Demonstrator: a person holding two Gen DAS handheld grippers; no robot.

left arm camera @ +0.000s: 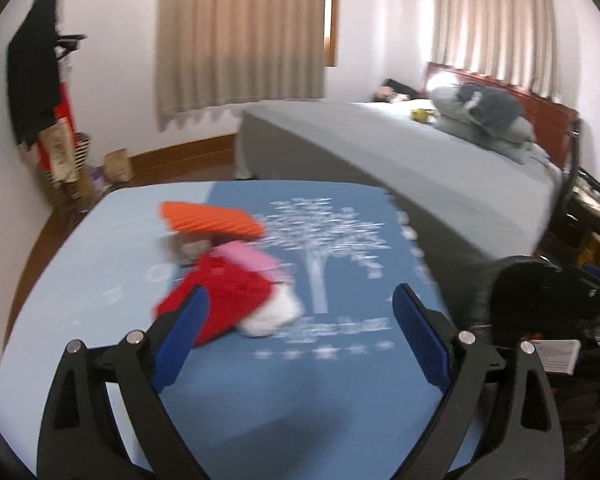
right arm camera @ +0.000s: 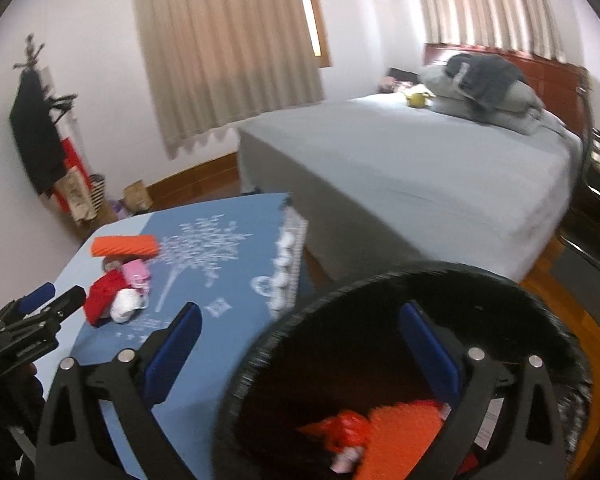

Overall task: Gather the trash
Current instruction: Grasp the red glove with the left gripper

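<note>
A pile of trash lies on the blue table (left arm camera: 340, 380): a red wrapper (left arm camera: 228, 300), a pink packet (left arm camera: 248, 258), a white crumpled piece (left arm camera: 274, 314) and an orange ribbed pack (left arm camera: 212, 220). My left gripper (left arm camera: 300, 332) is open and empty, just short of the pile, its left finger beside the red wrapper. In the right wrist view the pile (right arm camera: 120, 292) sits on the table (right arm camera: 220, 280) at left. My right gripper (right arm camera: 300, 344) is open and empty over the rim of a black bin (right arm camera: 480, 280) that holds orange and red trash (right arm camera: 396, 432).
A grey bed (right arm camera: 440, 176) with pillows stands to the right of the table. The black bin (left arm camera: 540, 292) sits off the table's right edge. A coat rack (left arm camera: 36, 88) and bags stand by the left wall. My left gripper shows in the right wrist view (right arm camera: 48, 300).
</note>
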